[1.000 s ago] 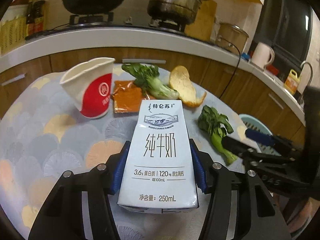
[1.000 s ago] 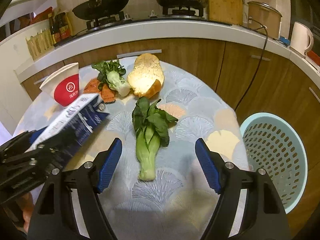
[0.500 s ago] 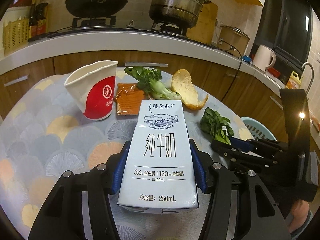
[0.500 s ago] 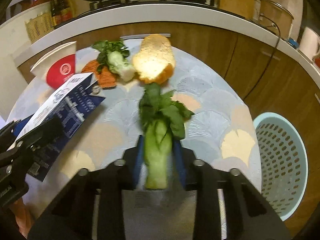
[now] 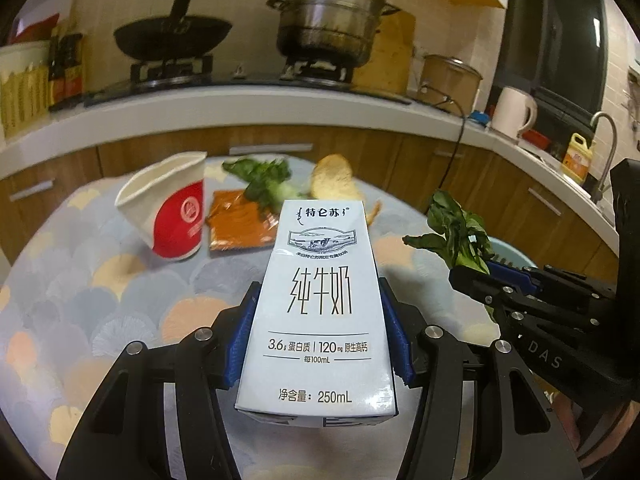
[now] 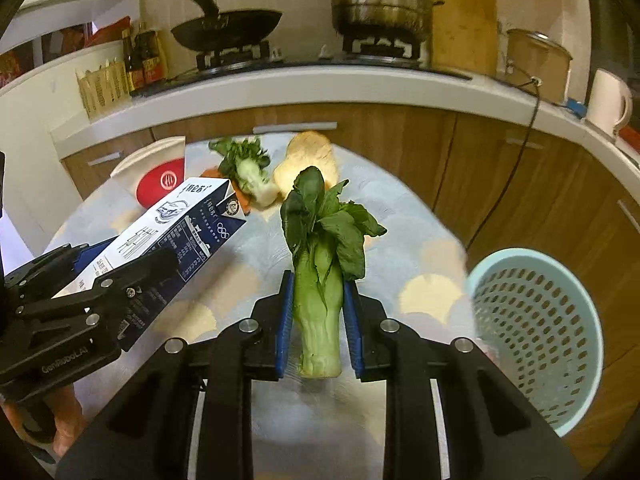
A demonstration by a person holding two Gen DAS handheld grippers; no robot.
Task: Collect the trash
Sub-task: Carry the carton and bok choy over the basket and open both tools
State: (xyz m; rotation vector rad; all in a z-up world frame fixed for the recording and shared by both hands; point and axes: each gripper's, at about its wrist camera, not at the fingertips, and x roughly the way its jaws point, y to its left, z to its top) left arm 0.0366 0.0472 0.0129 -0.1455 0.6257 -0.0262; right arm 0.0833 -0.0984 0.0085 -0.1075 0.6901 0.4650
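**Inspector:** Since the earlier frames the right tool [image 6: 318, 320] has clamped the bok choy [image 6: 322, 276] and raised it off the counter [image 6: 256, 248]; a second ago that stalk lay flat between spread fingers.

**Clerk:** And the left tool?

**Inspector:** Left tool [image 5: 316, 344] unchanged, clenched on the milk carton [image 5: 320, 312], blue pads pressing both narrow sides. Carton fills the lower centre of the left wrist view, printed face toward the camera.

**Clerk:** Position of the stalk now?

**Inspector:** Centre of the right wrist view, root end down between the blue pads, leaves up. In the left wrist view it shows at right centre [image 5: 460, 232].

**Clerk:** Items on the counter?

**Inspector:** Crushed red-and-white paper cup [image 5: 172, 212] at left centre, lying on its side. Orange wrapper [image 5: 240, 224] just beside it. Second bok choy [image 5: 264, 184] resting partly over the wrapper's far edge. Bread piece [image 5: 332, 178] beside that.

**Clerk:** Receptacle?

**Inspector:** Light blue perforated basket [image 6: 536, 336], lower right of the right wrist view, beyond the counter's edge.
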